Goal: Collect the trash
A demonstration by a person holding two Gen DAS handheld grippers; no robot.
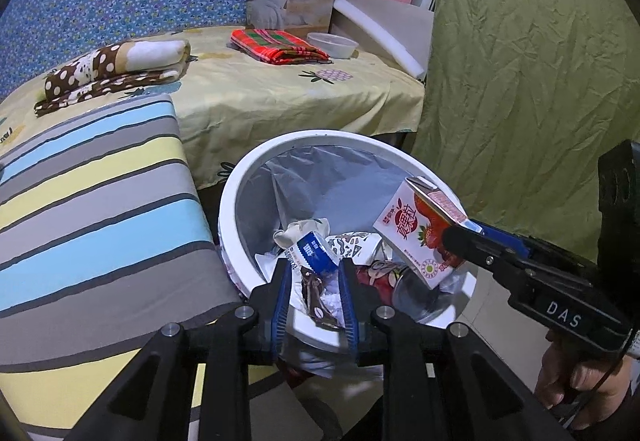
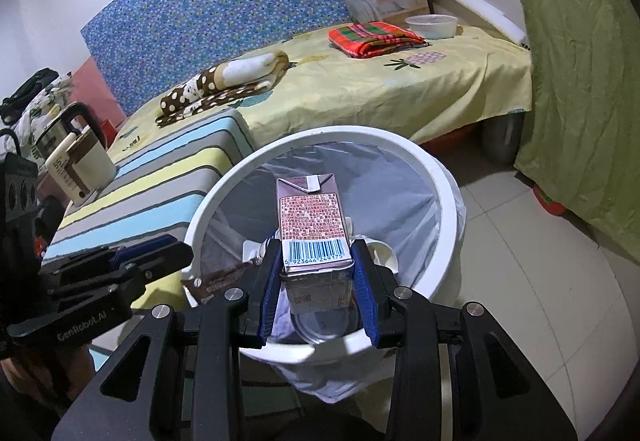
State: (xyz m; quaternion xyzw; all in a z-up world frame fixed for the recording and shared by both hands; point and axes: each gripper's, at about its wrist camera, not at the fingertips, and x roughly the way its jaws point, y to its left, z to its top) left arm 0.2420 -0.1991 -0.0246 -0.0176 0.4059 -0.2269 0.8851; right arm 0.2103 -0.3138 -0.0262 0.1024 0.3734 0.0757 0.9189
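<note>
White bin rim (image 2: 404,145) under carton (image 2: 312,225), R gripper (image 2: 316,273).

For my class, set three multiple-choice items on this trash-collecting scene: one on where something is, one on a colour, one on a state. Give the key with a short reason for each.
1. Where is the drink carton?
A. On the bed
B. Over the open trash bin, in the right gripper
C. On the floor tiles

2. What colour is the rim of the trash bin?
A. White
B. Red
C. Black

3. What is the left gripper doing?
A. Clamping a bowl
C. Clamping the folded blanket
B. Open over the trash bin, gripping nothing

Key:
1 B, the carton sits between the right gripper's pads above the bin's mouth.
2 A, the ring around the liner is white.
3 B, its fingers stand apart with only bin trash seen between them.
</note>
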